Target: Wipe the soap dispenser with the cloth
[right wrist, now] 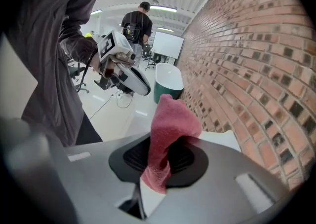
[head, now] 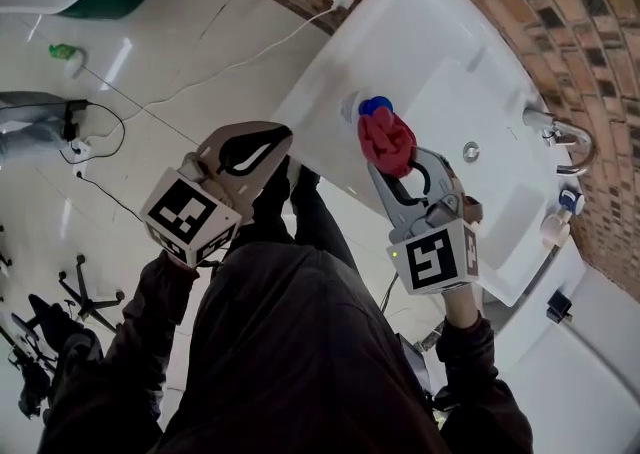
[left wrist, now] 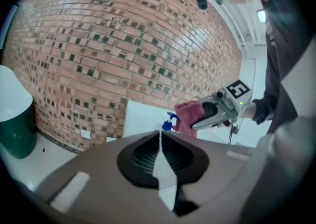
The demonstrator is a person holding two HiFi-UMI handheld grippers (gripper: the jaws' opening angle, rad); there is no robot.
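Right gripper [head: 395,164] is clamping the red cloth [head: 386,138], which is lying just short of the upright blue-pumped soap dispenser [head: 374,105] directly ahead on the basin [head: 450,42]. Left gripper [head: 278,135], closed and empty, is hanging farther off.

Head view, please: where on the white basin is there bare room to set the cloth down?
Bare: the white basin from the soap dispenser up to the brick wall. Crowded: the edge by the faucet and small bottle.
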